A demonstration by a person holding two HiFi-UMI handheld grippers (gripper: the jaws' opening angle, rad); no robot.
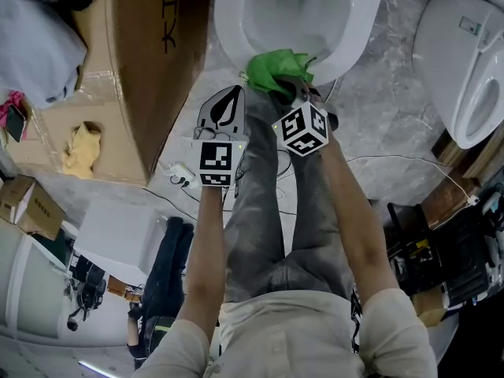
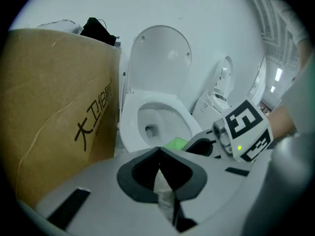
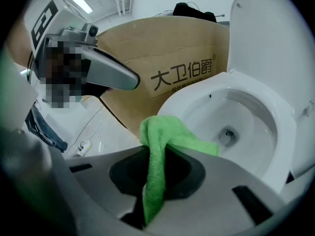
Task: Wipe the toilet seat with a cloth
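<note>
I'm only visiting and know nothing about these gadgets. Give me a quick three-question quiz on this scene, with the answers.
1. True or false: the left gripper holds the cloth.
2. What stands beside the toilet? A) a bucket B) a cardboard box C) a ladder
3. Fill in: the toilet lid is ___ (up or down).
Key: 1. False. The right gripper grips it, and the left is shut on nothing. 2. B. 3. Up.
</note>
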